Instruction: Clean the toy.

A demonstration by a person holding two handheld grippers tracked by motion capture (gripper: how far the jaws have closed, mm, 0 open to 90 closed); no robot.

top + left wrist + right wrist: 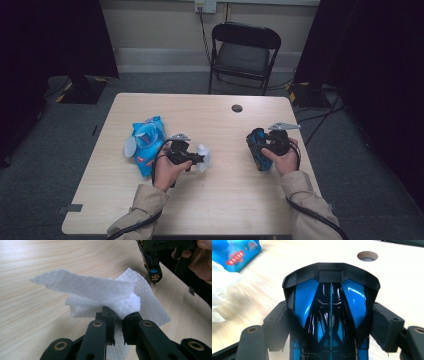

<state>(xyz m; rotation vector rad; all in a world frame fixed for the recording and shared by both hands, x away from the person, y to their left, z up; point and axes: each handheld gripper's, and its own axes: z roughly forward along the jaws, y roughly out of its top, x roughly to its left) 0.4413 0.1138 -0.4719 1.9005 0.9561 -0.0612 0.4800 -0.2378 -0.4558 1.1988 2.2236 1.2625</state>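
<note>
The left gripper (117, 317) has its jaws nearly closed, pinching a crumpled white embossed paper tissue (105, 293) just above the pale wooden table (220, 195); the tissue's lower folds are hidden behind the jaws. The right gripper (332, 322) stands wide, clamped on the sides of a glossy black-and-blue toy car (330, 315), whose near end is cut off in the right gripper view. Just left of the left gripper lies a blue plastic tissue packet (148, 142). Beyond the table stands a black folding chair (243, 55).
</note>
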